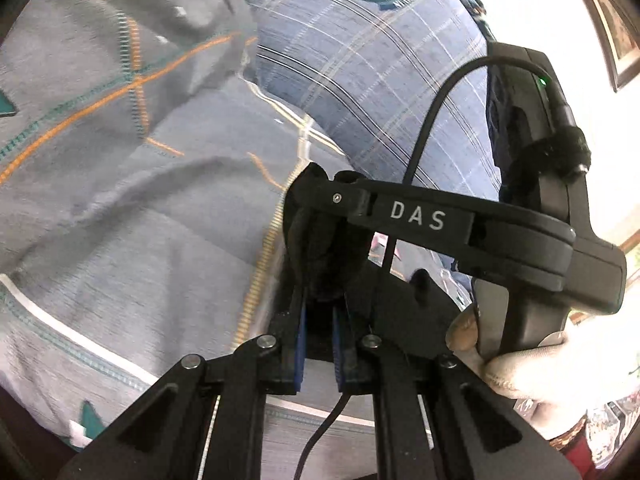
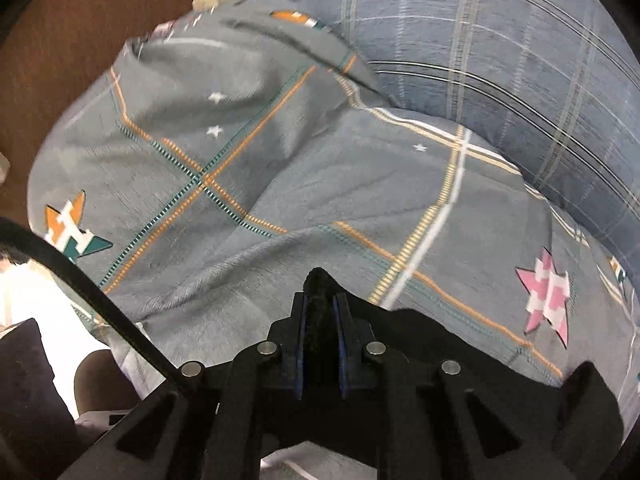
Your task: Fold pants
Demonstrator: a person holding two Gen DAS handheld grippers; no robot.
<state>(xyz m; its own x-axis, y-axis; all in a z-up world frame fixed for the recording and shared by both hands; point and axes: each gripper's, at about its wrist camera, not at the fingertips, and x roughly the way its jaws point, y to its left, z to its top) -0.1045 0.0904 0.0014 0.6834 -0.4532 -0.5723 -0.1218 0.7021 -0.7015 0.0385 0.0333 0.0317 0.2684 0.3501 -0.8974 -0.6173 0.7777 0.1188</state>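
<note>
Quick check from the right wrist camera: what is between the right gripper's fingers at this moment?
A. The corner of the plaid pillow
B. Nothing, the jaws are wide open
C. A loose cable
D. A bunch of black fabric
D: the right gripper is shut on a bunch of black fabric, which pokes up between its blue pads above the grey patterned bedspread; the plaid pillow lies farther off.

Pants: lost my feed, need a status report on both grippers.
Left gripper shut on black pants. Right gripper shut on pants too. Right gripper's cable crosses the left view. Bedspread below.
</note>
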